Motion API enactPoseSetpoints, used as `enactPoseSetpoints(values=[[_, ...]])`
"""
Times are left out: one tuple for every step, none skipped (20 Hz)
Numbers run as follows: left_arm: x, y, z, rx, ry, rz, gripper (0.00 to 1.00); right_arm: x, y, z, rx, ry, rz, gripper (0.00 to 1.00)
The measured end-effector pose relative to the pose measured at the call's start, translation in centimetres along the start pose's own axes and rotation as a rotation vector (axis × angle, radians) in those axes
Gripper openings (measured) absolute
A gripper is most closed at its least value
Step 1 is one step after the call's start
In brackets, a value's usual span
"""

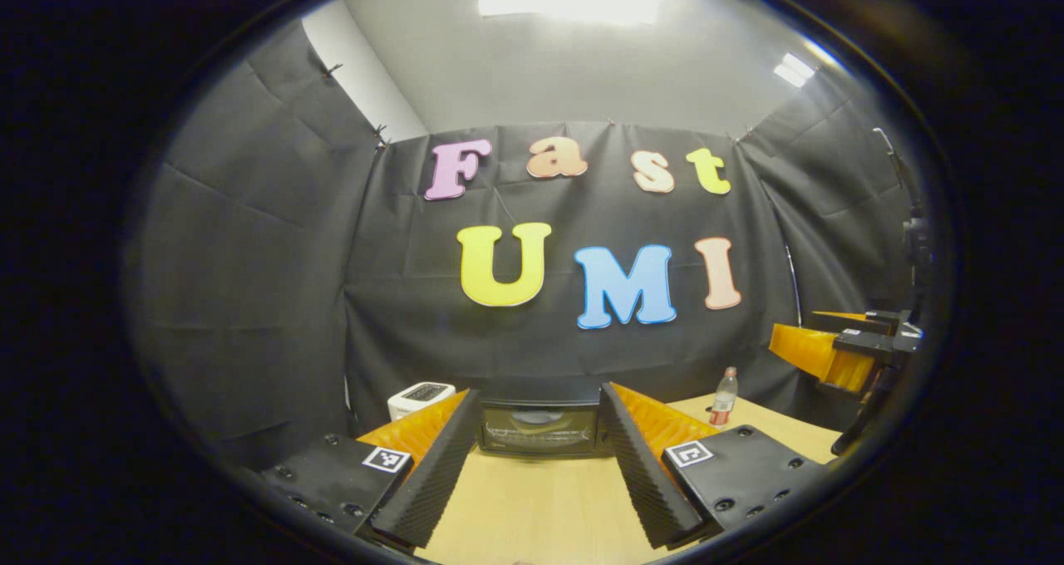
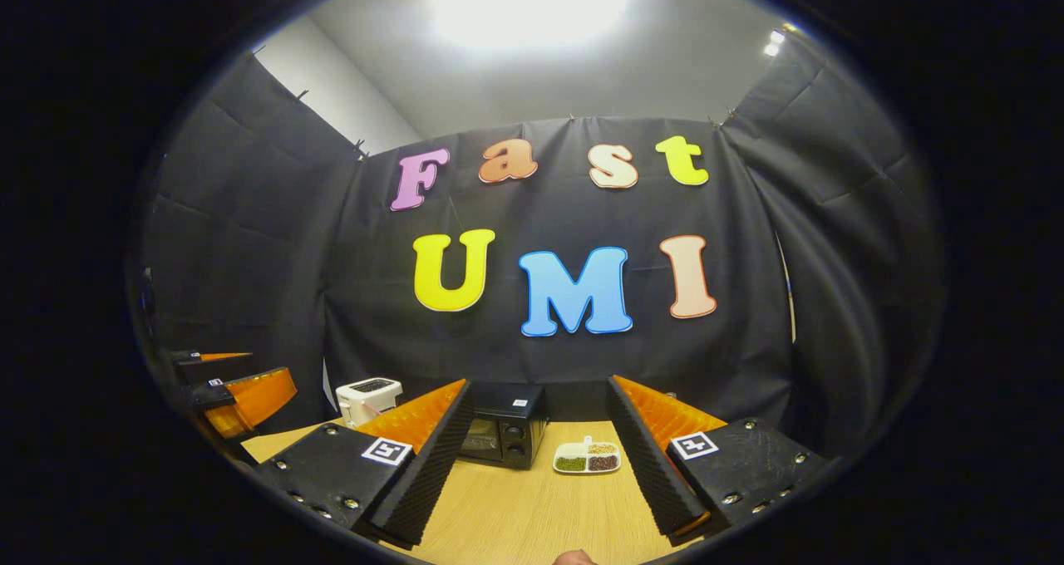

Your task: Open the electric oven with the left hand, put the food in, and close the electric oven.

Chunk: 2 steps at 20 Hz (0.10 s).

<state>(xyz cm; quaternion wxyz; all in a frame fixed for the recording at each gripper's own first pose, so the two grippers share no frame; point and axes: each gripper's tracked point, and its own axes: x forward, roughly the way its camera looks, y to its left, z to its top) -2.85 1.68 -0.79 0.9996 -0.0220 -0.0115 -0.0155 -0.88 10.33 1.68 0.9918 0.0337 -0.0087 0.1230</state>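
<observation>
Black cloth walls close the booth on three sides, and a pale wooden table [image 1: 532,507] runs up to the back wall under bright ceiling lights. Landmark for all positions: the black electric oven [image 1: 539,425] with a glass door, standing on the table against the back cloth, door shut. In the left gripper view the oven sits straight ahead, framed between the two fingers of the left gripper [image 1: 539,465]; the fingers are spread wide with nothing between them, and they are short of the oven, not touching it. A white toaster [image 1: 420,399] stands left of the oven, near the back wall. A clear plastic bottle with a red cap and red label [image 1: 724,398] stands upright to the right of the oven, well apart from it. The right gripper [image 1: 839,353] shows further right of the oven, raised above the table edge. In the right gripper view the oven [image 2: 504,436] sits ahead and slightly left, partly hidden by the gripper's own left finger. Just right of the oven lies a white divided plate of food [image 2: 587,458], with green, dark red and pale portions in separate compartments, flat on the table and apart from the oven. The right gripper's fingers are spread wide and grasp nothing; the plate lies between them, further off. The left gripper [image 2: 241,395] hangs left of the toaster [image 2: 368,399].
</observation>
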Motion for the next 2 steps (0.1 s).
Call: enactPoseSetpoints(values=[[0.06,0.20,-0.01,-0.002,-0.001,0.001,0.95,0.04,0.22,-0.08,-0.002,0.002,0.001,0.97],[0.14,0.28,0.06,-0.003,-0.002,0.000,0.95,0.05,0.34,0.01,-0.005,0.003,0.003,0.97]])
